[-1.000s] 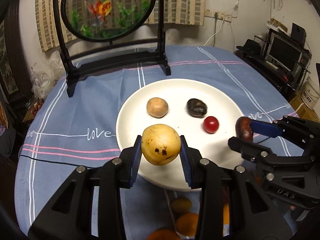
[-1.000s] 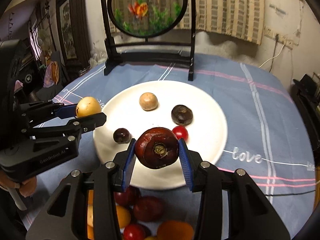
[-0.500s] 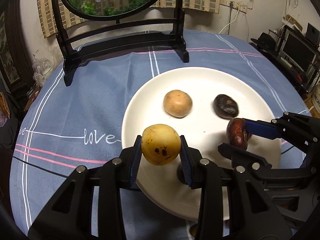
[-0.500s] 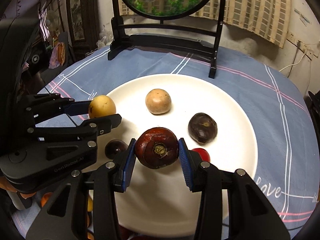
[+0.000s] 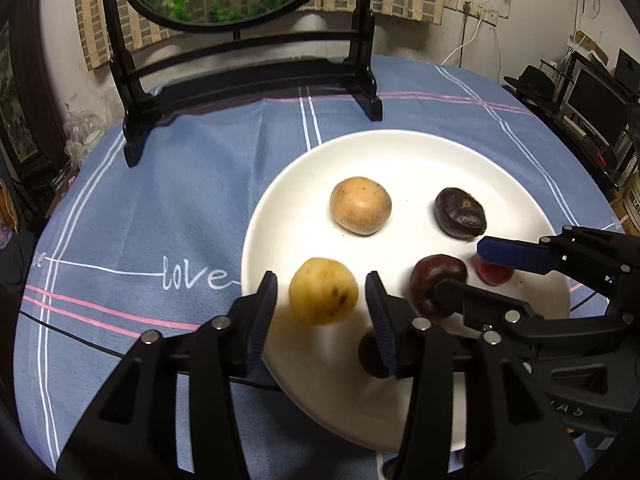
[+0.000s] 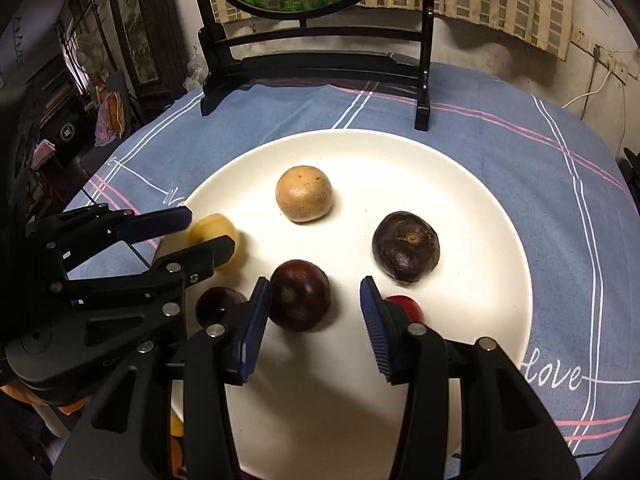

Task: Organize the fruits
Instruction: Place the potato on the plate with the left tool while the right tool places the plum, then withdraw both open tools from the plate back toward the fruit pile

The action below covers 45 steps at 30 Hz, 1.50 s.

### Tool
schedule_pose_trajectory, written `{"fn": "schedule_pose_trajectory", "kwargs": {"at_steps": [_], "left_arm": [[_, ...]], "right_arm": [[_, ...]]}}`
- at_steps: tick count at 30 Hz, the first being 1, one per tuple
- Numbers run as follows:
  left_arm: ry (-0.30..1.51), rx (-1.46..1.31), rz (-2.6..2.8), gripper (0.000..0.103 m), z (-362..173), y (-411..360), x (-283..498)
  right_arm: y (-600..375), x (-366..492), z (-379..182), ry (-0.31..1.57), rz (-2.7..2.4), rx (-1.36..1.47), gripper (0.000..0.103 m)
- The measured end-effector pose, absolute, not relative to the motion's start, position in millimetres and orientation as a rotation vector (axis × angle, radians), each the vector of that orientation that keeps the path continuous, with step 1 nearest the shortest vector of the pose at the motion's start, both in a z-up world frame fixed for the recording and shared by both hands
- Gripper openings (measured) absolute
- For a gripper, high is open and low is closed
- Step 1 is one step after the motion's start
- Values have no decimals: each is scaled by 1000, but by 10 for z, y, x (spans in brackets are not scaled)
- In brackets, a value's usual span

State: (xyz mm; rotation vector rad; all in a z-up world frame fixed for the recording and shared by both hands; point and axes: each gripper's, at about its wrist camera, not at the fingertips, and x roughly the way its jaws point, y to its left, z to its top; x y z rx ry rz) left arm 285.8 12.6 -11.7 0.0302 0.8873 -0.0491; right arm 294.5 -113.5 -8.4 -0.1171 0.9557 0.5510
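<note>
Both tools have dropped closer to the white plate [image 5: 520,184] since a second ago, and each has let go of the fruit it was clamping. Left tool [image 5: 322,300]: its jaws are opening, released, with the yellow fruit [image 5: 323,297] lying between the pads on the plate's near-left part, clear of both. Right tool [image 6: 314,322]: also opening, released; the dark red fruit [image 6: 300,295] sits on the plate between the pads, close against the left one and apart from the right. A tan fruit [image 6: 304,199] and a dark purple fruit [image 6: 406,246] rest farther back on the plate.
</note>
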Motion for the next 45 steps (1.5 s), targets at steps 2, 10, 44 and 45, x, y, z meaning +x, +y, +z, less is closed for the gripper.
{"fn": "schedule_pose_trajectory", "kwargs": {"at_steps": [2,10,44,45], "left_arm": [[871,31,-51,55,-70,124,2822],[814,49,-70,61,175,66,2466],[833,-14,-117,80,-86,110,632],[837,-20,-117,80,-103,124,622]], "right_arm": [[-1165,2911,-37,952,553,-105,47],[-1312,2620,125,928,548,-77,48],[-2162,707,-262,904,437,100,68],[-2155,693,-271,907,440,97,68]]}}
